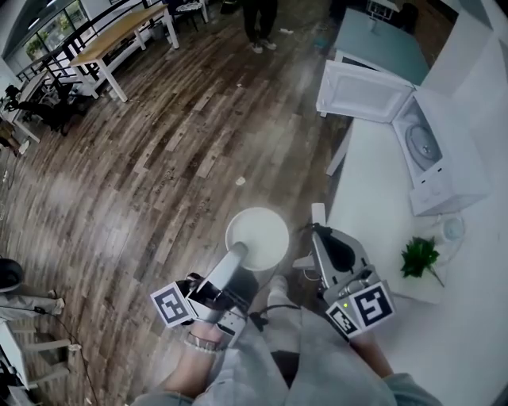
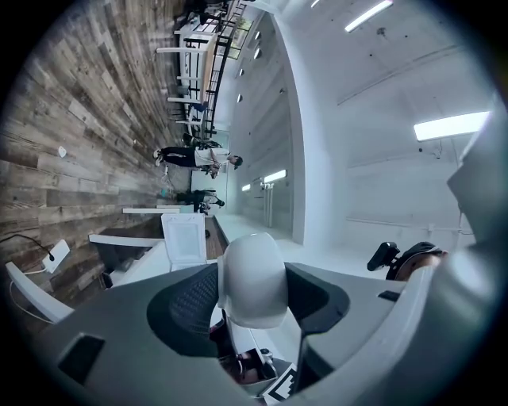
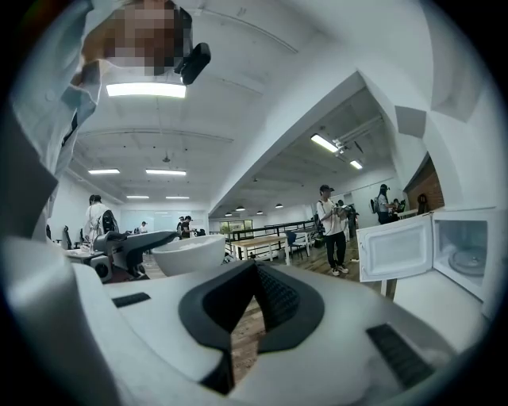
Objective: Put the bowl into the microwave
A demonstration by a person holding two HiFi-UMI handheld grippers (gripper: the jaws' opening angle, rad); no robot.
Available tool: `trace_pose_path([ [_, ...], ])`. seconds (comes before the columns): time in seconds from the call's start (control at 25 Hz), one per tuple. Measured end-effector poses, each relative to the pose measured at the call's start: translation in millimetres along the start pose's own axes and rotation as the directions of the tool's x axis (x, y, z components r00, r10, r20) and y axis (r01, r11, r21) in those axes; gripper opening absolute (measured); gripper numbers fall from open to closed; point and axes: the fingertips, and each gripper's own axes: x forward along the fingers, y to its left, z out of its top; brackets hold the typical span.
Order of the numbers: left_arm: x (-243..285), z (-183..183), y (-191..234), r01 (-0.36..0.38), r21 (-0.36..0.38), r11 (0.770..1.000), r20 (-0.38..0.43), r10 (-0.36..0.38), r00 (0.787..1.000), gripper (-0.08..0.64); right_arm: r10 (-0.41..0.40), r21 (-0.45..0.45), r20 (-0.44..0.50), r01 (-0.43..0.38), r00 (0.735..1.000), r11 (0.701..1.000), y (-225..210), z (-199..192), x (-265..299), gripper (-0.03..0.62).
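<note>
- The left tongs (image 1: 240, 255) are clamped on the near rim of the white bowl (image 1: 258, 236).
- The right tongs (image 1: 319, 228), just beside the bowl, are pressed together with nothing between them.
- The bowl hangs in the air over the wooden floor (image 1: 159, 158), close to the edge of the white counter (image 1: 373, 182).
- A small green plant (image 1: 419, 255) stands on the counter nearby.
- Farther along the counter sits the white microwave (image 1: 444, 151) — its door (image 1: 361, 91) swung wide open, with a round turntable showing inside.
- Far off, a person (image 1: 258, 24) stands on the floor.
</note>
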Motion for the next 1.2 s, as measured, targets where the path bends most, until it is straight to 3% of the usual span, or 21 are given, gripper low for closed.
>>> trace_pose_path([
  [0.56, 62, 32, 17, 0.003, 0.036, 0.999, 0.083, -0.006, 0.997, 0.242, 0.076, 0.002, 0.004, -0.076, 0.997, 0.997, -65, 9, 58, 0.003],
  [0.88, 78, 42, 31, -0.015, 0.027, 1.000, 0.107, 0.012, 0.994, 0.242, 0.053, 0.018, -0.017, -0.053, 0.998, 0.998, -93, 1, 62, 0.003],
  [1.2, 111, 71, 45, 0.000, 0.006, 1.000, 0.070, 0.000, 0.998, 0.242, -0.007, 0.007, -0.002, 0.007, 1.000, 1.000, -114, 3, 83, 0.003],
])
